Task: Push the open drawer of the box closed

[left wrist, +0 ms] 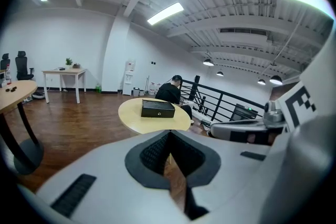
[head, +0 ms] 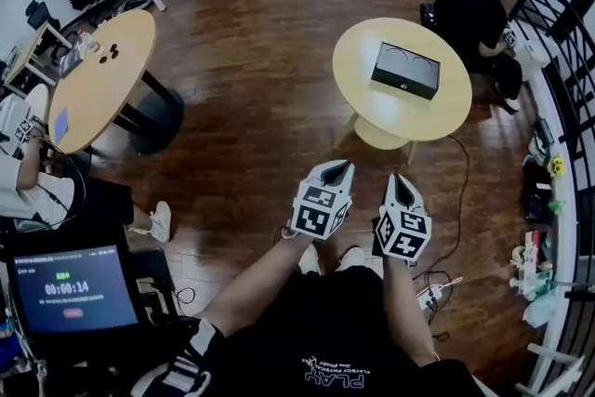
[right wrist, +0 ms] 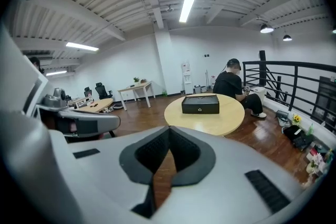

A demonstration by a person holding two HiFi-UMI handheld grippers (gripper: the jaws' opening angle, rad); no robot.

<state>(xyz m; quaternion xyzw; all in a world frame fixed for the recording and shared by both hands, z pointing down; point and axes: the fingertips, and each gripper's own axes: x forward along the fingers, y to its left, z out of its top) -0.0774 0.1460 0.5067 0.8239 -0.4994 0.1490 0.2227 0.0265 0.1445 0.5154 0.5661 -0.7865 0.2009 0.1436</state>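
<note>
The box (head: 405,70) lies on the round worktop (head: 409,118) at the far right of the room, well apart from both grippers, so the push is not yet begun. The left gripper (head: 340,167) and the right gripper (head: 401,183) are held side by side, low and near the person's body, over the wooden floor (head: 260,107). Both point to the far side, roughly toward the worktop; I judge this is a ready posture for the approach. In each gripper view the two jaws are together, the tips meeting with nothing between them. This suits the task, because a push needs a blunt closed tip and not a grasp. The box is low and flat. Its long axis runs left to right across the worktop, a little turned, the right end nearer. One long side with a small pale knob faces the near side, toward the grippers; I think this is the drawer front (right wrist: 200,106). From here I cannot tell how far the drawer stands out. The push probably must go toward the far side, square to this long face.
</note>
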